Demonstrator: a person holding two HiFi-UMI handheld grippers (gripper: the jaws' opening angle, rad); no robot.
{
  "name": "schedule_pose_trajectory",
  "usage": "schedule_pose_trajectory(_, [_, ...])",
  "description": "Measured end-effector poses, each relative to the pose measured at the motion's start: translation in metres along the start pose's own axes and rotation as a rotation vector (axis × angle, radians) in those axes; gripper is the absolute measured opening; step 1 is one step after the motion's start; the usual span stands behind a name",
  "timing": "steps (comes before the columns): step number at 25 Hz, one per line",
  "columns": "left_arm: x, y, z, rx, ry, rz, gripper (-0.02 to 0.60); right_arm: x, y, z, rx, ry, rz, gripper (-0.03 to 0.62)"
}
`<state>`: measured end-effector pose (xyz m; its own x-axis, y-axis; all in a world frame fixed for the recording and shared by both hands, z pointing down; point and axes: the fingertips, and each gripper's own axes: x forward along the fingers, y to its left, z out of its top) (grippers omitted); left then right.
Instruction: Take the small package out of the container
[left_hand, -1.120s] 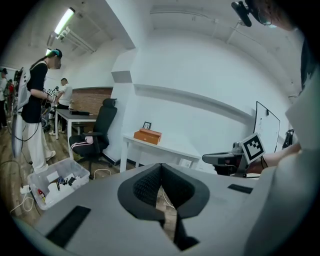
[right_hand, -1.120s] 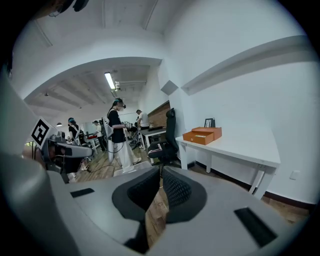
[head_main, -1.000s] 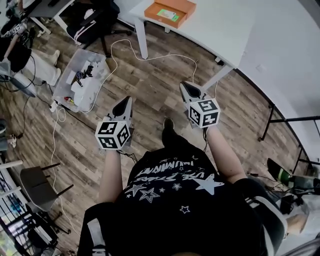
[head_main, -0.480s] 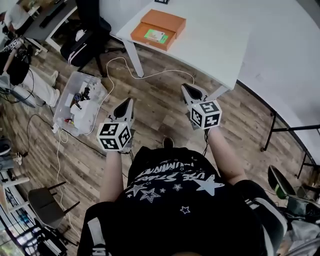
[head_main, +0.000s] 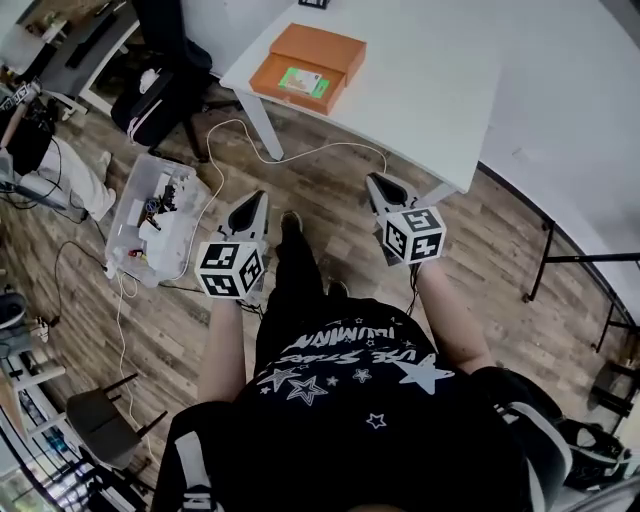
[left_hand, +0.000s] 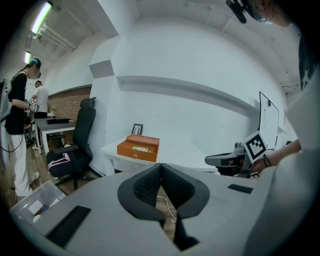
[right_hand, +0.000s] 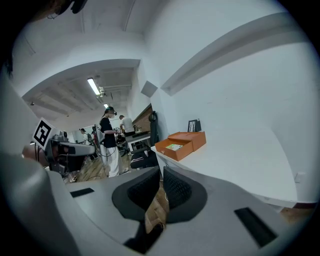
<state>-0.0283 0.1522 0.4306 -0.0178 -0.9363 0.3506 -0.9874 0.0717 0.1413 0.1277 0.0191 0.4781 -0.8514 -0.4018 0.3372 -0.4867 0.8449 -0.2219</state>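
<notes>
An orange container (head_main: 305, 68) lies open on the white table (head_main: 430, 60), with a small green package (head_main: 303, 81) inside it. It also shows in the left gripper view, container (left_hand: 138, 148), and in the right gripper view, container (right_hand: 182, 142) with the package (right_hand: 174, 146). My left gripper (head_main: 250, 203) is shut and empty, held over the wooden floor short of the table. The right gripper (head_main: 378, 186) hovers beside the table's near corner, jaws together with nothing between them. Both point toward the table; neither touches the container.
A clear plastic bin (head_main: 155, 215) of small parts sits on the floor at the left. A white cable (head_main: 300, 150) runs across the floor under the table's edge. A black office chair (head_main: 160, 95) stands left of the table. People stand by desks at the far left (right_hand: 109, 140).
The view has moved forward: the table and orange container sit lower and nearer. A foot has stepped ahead between the grippers. Both grippers stay as they were, jaws unchanged.
</notes>
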Motion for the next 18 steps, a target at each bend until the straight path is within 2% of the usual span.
schedule_pose_trajectory(5, [0.046,0.030,0.022,0.017,-0.006,-0.037,0.018,0.037,-0.020,0.011,-0.003,0.019,-0.033,0.054])
schedule_pose_trajectory(18, [0.194,0.115,0.101,0.092,0.015,-0.174,0.018,0.158,-0.082,0.083,0.014,0.011,-0.142,0.054])
